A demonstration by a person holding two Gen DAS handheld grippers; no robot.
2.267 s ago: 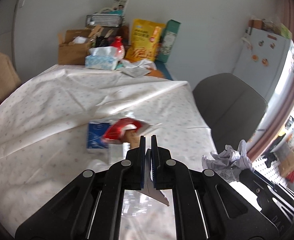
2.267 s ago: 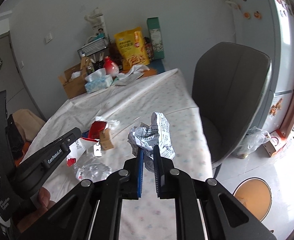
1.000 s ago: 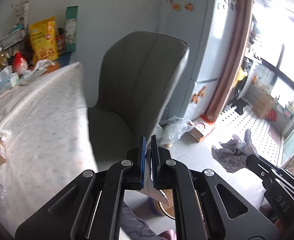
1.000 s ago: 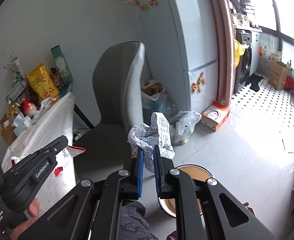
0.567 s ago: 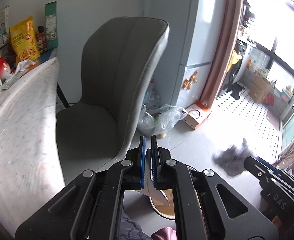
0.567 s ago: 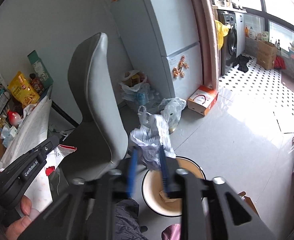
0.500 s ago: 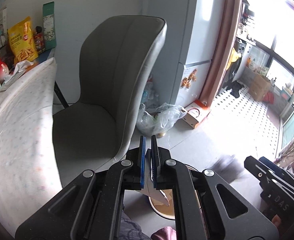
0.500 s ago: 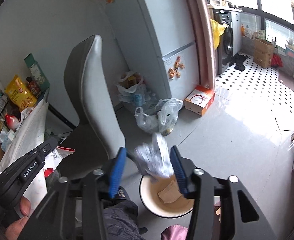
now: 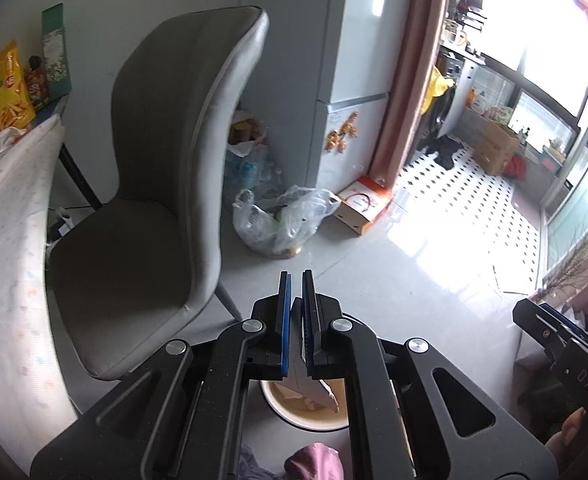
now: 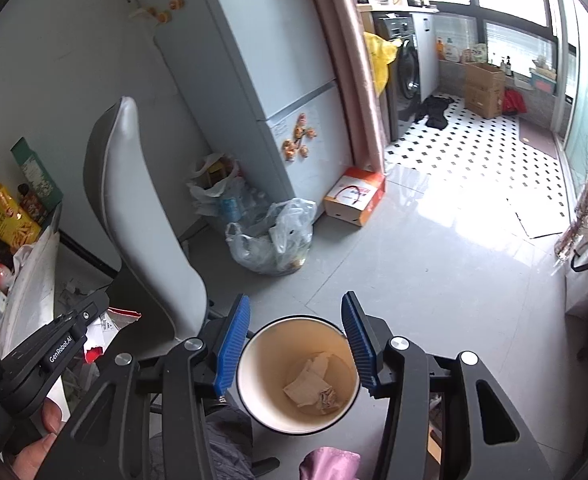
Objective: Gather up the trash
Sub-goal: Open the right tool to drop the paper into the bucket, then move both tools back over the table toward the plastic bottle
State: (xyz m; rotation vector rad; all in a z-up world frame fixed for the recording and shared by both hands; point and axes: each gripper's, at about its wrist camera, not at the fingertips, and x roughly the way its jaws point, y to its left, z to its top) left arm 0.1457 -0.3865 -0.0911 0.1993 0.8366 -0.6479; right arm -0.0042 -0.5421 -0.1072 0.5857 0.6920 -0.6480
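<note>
Because the round cream-coloured waste bin [image 10: 298,376] stands on the floor just beside the grey padded chair [image 9: 165,184], both tools are brought over it. The right hand-held gripper [image 10: 296,340] hangs above the bin's mouth with its blue pads spread and nothing between them; crumpled paper scraps [image 10: 314,384] lie inside the bin, likely the trash it let go. The left hand-held gripper [image 9: 296,324], also over the bin, is pressed together on a thin red-and-white wrapper [image 10: 105,328], which hangs toward the bin, ready to drop; its exact material is hard to tell.
</note>
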